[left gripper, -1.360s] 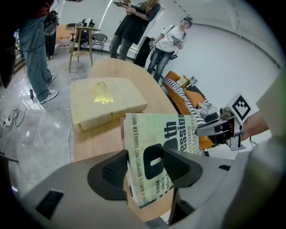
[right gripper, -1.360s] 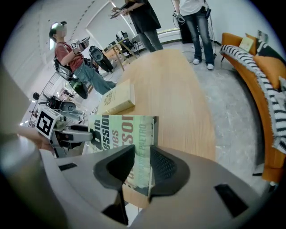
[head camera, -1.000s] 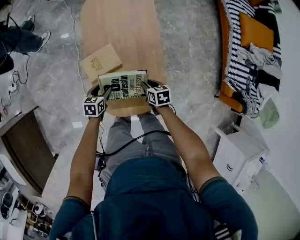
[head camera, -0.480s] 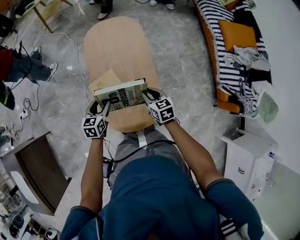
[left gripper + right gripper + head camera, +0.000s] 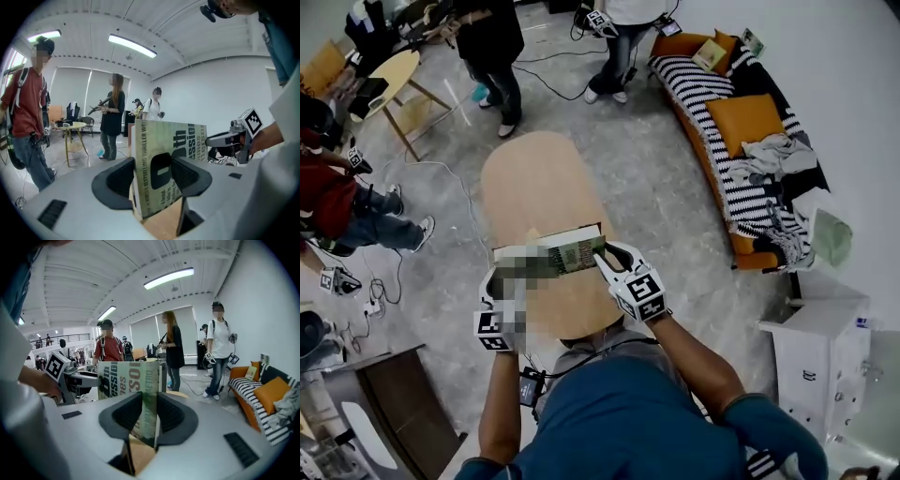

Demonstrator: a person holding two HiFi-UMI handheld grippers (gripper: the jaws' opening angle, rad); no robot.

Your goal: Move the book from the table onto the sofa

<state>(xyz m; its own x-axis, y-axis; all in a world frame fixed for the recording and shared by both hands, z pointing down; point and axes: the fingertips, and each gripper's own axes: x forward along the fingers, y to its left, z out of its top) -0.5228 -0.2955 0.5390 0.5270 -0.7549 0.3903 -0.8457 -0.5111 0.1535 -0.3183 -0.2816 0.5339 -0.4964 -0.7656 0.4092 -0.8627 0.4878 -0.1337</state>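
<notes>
I hold the green-and-cream book by its two ends, lifted above the oval wooden table. My left gripper is shut on its left end, and the cover stands between the left fingers. On the right end my right gripper is shut; its jaws have just been closing a little, with the book pinched between them. A mosaic patch hides part of the book in the head view. The orange sofa with a striped throw stands to the right.
Two people stand beyond the table's far end and another is at the left. A small round table is at the far left. A white cabinet stands near the sofa's near end. Cables lie on the floor.
Both grippers have risen together with the book, which has come up off the table. The head view has lifted and takes in more of the room.
</notes>
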